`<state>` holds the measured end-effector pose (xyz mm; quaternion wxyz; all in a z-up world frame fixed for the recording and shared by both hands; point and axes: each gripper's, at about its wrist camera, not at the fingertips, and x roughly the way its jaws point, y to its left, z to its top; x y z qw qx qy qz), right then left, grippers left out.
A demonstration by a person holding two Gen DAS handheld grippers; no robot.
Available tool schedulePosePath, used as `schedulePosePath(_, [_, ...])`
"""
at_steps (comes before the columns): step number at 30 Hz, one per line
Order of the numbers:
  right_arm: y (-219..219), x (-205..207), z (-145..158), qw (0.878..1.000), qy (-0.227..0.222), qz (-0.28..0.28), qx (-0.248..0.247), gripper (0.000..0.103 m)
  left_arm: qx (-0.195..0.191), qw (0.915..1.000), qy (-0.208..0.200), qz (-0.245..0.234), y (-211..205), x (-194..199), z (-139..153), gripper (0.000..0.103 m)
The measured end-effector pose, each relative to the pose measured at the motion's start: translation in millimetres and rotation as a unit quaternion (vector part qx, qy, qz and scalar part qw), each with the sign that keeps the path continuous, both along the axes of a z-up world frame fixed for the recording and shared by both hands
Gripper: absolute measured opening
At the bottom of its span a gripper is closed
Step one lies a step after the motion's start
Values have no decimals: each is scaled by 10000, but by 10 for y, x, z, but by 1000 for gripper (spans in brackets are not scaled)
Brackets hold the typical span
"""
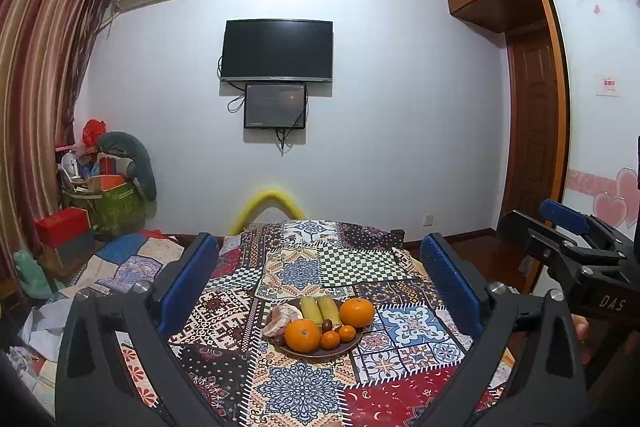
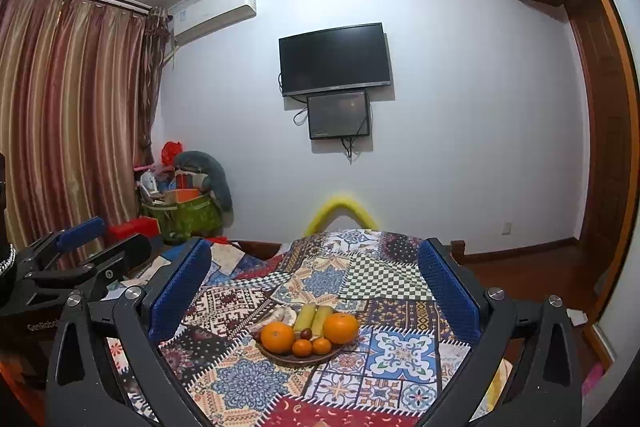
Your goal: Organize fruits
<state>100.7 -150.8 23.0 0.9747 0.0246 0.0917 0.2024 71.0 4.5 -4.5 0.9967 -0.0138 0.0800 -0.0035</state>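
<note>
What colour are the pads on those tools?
Blue pads, textured, on black arms; clearest in the right wrist view.

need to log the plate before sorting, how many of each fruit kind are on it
big oranges: 2
small oranges: 2
yellow banana-like pieces: 2
small dark brown fruit: 1 clearly seen
pale pinkish peeled piece: 1
total: 8 on the plate, perhaps more hidden behind

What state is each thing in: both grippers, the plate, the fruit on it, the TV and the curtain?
Left gripper: open, empty, above the table.
Right gripper: open, empty.
Plate: on the patterned cloth, full.
Oranges: whole, unpeeled, on the plate.
TV: off.
Curtain: drawn shut.
</note>
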Motion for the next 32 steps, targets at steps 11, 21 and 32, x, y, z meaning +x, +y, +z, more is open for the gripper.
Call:
schedulePosePath(11, [0,4,-7,10000,-3,-2,6,103,-33,10000,0,-58,-4,-2,-7,102])
schedulePosePath(21, [-9,14,-10,10000,8,-20,0,103,-66,9998,61,-173,32,0,-3,102])
schedulePosePath(32, [26,52,-30,10000,45,-24,-56,103,-139,9996,126,-214,66,28,-41,102])
